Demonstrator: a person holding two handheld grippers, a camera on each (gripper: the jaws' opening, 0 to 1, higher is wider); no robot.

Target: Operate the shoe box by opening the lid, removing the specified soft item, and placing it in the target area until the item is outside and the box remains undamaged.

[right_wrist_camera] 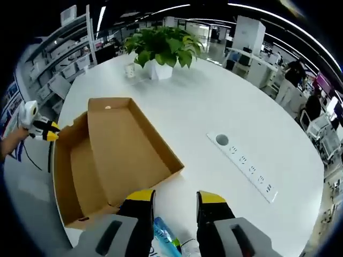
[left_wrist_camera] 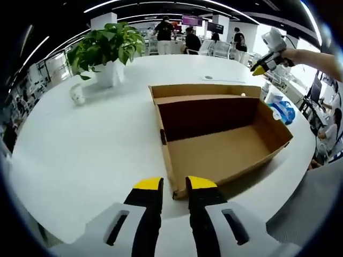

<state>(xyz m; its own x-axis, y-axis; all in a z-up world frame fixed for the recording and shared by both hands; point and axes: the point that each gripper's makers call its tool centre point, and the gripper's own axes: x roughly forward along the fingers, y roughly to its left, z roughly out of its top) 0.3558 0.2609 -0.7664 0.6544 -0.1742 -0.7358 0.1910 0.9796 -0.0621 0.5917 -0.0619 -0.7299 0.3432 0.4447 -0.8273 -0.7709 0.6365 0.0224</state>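
Note:
A brown cardboard shoe box [left_wrist_camera: 220, 152] stands open on the white table, its lid [left_wrist_camera: 203, 91] folded back; nothing lies inside it. My left gripper [left_wrist_camera: 174, 184] hovers at the box's near corner, open with nothing between its jaws. In the right gripper view the box [right_wrist_camera: 80, 176] lies to the left with its lid [right_wrist_camera: 126, 142] tipped back. My right gripper [right_wrist_camera: 176, 199] is open above a blue and white soft item in clear wrap [right_wrist_camera: 163, 235], which lies on the table beside the box. The item [left_wrist_camera: 281, 110] sits past the box's right side, below the right gripper [left_wrist_camera: 265, 64].
A potted green plant [left_wrist_camera: 107, 51] [right_wrist_camera: 161, 51] and a small white cup [left_wrist_camera: 77, 95] [right_wrist_camera: 130, 69] stand at the table's far side. A white power strip [right_wrist_camera: 244, 166] lies right of the box. A hand holds the left gripper [right_wrist_camera: 40, 128]. People stand beyond the table.

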